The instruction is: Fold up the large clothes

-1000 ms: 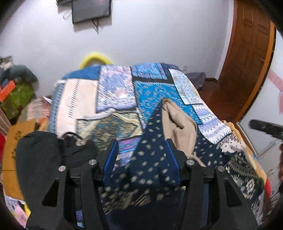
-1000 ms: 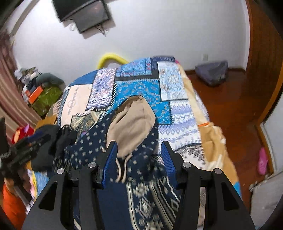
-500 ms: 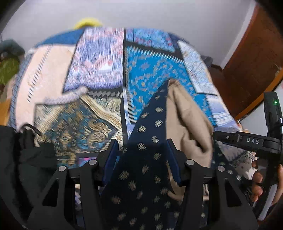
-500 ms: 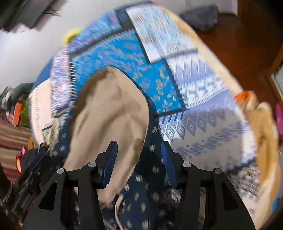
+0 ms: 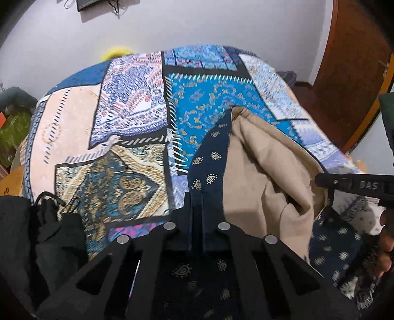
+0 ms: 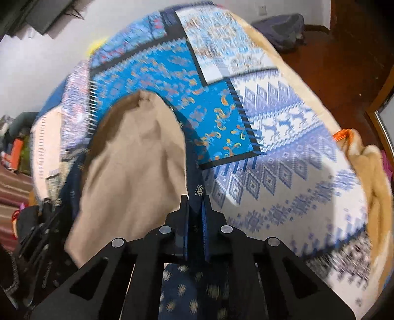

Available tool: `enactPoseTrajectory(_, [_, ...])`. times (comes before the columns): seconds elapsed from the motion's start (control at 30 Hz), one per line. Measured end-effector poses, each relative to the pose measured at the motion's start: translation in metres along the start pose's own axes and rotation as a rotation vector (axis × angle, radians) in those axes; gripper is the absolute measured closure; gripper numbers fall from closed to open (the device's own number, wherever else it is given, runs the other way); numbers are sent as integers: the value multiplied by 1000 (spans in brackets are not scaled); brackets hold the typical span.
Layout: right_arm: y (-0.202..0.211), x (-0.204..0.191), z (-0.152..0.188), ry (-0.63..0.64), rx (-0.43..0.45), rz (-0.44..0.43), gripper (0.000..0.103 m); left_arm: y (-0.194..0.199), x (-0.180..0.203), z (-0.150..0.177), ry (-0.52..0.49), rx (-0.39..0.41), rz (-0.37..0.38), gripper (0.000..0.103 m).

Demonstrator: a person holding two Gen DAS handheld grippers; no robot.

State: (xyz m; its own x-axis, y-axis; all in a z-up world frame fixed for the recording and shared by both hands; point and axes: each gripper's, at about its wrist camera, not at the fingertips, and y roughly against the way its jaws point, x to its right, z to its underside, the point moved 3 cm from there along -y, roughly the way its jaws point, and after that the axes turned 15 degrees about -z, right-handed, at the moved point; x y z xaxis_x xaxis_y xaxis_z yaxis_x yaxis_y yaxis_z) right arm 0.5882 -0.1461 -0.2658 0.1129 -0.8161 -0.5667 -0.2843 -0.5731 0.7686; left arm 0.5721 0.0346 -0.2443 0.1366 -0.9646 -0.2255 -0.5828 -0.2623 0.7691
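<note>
Garment [image 5: 211,157]: dark navy cloth with small gold teardrop print, beige lining [image 5: 266,177] showing on its inner face. It lies on the bed, bunched at the near edge, and rises to a peak toward 12 o'clock in both views.

Left claw [image 5: 197,204]: jaws closed on a navy fold of the garment; cloth runs up from between the tips toward 12 o'clock, the lining billowing off at 2 o'clock.

Right claw [image 6: 196,206]: jaws pinched tight on a thin navy edge [image 6: 199,190] of the same garment; the lining [image 6: 133,172] spreads toward 10 o'clock. In the left view the right claw's black body comes in from 3 o'clock, touching the lining.

Bedspread [image 5: 138,103]: patchwork, blue, cream and gold panels, under the garment. Right view partly motion-blurred.

Black cloth [image 5: 41,236] heaped at 8 o'clock in the left view, just beside the garment.

Beyond the bed: white wall [image 5: 197,22] at 12 o'clock, brown wooden door [image 5: 352,61] at 2 o'clock.
</note>
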Motion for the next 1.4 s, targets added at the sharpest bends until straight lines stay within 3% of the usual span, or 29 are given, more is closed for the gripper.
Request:
enactPoseTrajectory(0.13, [50,-24,13,104,45,-28,96,45,-29,5,57,27,96,99])
enactPoseTrajectory(0.3, [120,-63,46,233,115,-89,96,113,-60,28,76,98,160,100])
enactPoseTrajectory(0.53, [190,-92,122,347,153,-182,96,187,-88,106,93,133,225,100])
enactPoseTrajectory(0.63, [195,-85,159,378,144,-156,96,191,-89,142,86,103,230,100])
enactPoseTrajectory(0.77, [181,-64,200,405,112,-74,96,183,-84,186,25,72,170,100])
enactPoseTrajectory(0.93, [157,-41,220,401,84,2,94,155,-75,224,1,-17,99,99])
enactPoseTrajectory(1.03, [158,-44,224,442,105,23,93,151,-77,233,14,-18,86,99])
enactPoseTrajectory(1.17, [166,-59,225,512,100,41,86,160,-80,229,-12,16,69,90])
enactPoseTrajectory(1.23, [168,-67,223,544,96,41,68,169,-80,220,-27,52,57,74])
enactPoseTrajectory(1.3, [171,-77,217,578,119,36,57,176,-82,209,-15,94,44,52])
enactPoseTrajectory(1.4, [168,-89,210,617,136,33,56,182,-81,189,9,131,54,49])
